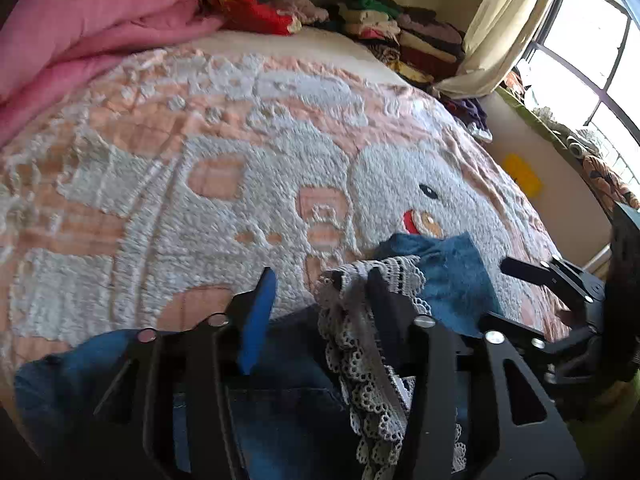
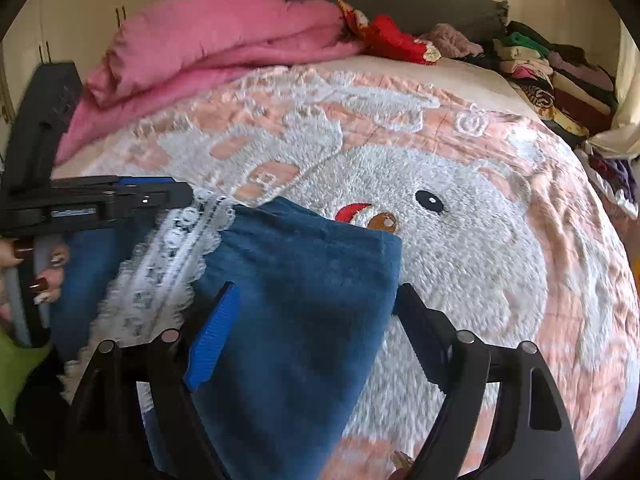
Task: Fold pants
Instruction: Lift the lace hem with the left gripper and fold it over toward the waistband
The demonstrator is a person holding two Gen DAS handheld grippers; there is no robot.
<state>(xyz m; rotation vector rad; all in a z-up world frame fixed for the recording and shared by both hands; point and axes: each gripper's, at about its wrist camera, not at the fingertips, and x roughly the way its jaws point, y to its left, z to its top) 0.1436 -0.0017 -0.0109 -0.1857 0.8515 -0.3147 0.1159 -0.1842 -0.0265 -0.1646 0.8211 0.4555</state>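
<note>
Blue denim pants (image 2: 304,280) with a white lace trim (image 2: 172,256) lie on the bed near its front edge. My right gripper (image 2: 316,308) is open, with the blue cloth of one leg between its spread fingers. My left gripper (image 1: 320,292) is open over the pants (image 1: 452,276); the lace trim (image 1: 360,344) drapes over its right finger (image 1: 384,304). The left gripper also shows in the right wrist view (image 2: 120,200), at the left over the lace. The right gripper shows at the right edge of the left wrist view (image 1: 560,280).
A pink and white fleece bedspread (image 2: 460,248) with a bear face covers the bed. A pink blanket (image 2: 208,48) is bunched at the back left. Stacks of folded clothes (image 2: 560,76) lie at the back right. A window and curtain (image 1: 512,20) are to the right.
</note>
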